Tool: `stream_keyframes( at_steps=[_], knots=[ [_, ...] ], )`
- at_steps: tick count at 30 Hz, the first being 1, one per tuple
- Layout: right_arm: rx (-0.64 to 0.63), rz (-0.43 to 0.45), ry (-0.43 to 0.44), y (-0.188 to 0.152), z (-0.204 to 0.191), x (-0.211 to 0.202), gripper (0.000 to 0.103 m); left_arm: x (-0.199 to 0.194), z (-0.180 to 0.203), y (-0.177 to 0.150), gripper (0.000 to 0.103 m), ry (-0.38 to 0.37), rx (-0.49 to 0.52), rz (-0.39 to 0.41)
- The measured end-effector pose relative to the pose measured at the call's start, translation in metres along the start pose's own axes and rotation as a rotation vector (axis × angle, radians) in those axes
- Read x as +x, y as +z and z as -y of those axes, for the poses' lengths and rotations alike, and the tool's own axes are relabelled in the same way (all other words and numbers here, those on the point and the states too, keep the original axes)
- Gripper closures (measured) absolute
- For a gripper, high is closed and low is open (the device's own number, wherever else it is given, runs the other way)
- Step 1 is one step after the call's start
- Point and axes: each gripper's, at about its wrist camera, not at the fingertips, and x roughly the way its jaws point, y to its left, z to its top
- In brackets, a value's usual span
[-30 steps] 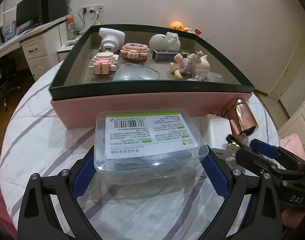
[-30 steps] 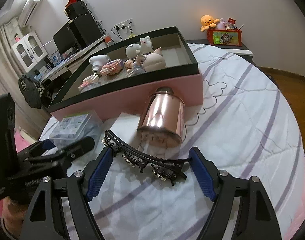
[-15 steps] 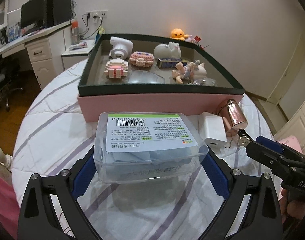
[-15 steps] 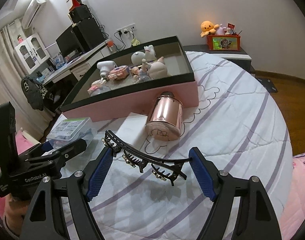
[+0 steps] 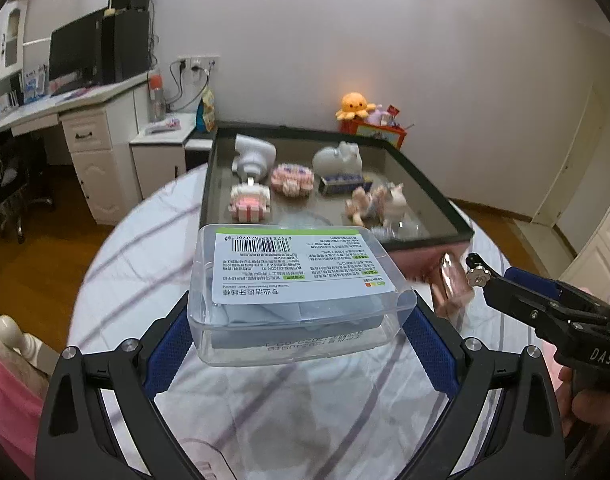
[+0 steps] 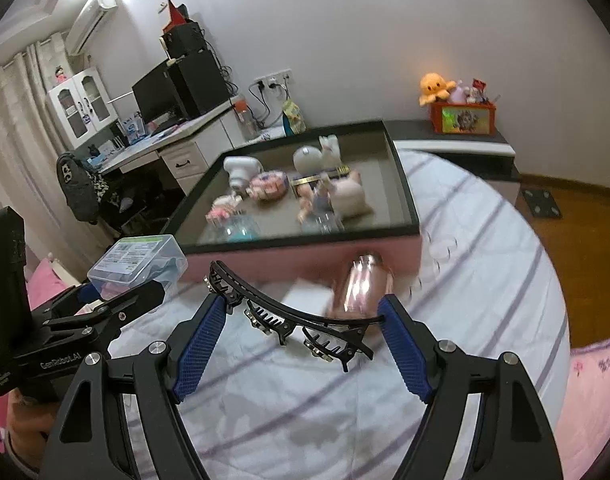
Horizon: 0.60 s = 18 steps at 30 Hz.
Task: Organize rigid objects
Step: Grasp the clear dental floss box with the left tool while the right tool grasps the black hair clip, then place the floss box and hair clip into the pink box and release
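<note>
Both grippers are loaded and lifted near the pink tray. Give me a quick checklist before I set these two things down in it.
1. Left gripper has the clear plastic box clamped between both pads: ok.
2. Right gripper holds the black hair clip across its pads: ok, though the clip sits at a slant.
3. Free floor in the tray: ok, its right side is bare beside the pig figure.
4. Box lid shut: cannot tell.
5. Grippers apart from each other: ok in both views.
6. Rose-gold cup lying against the tray's front wall, under the right gripper's path: not ok, lift over it.
</note>
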Motion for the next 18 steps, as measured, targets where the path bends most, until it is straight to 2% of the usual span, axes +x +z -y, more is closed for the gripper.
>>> stream_keyframes(
  at_steps=[11,18],
  knots=[
    [-0.018,0.078,-0.031,0.063,0.010,0.012,0.024,0.008,-0.005,0.054,0.005,0.018,0.019,0.090],
    [-0.010,0.077,-0.040,0.089,0.018,0.038,0.024,0.027,-0.007,0.086,0.005,0.023,0.027,0.126]
  ],
)
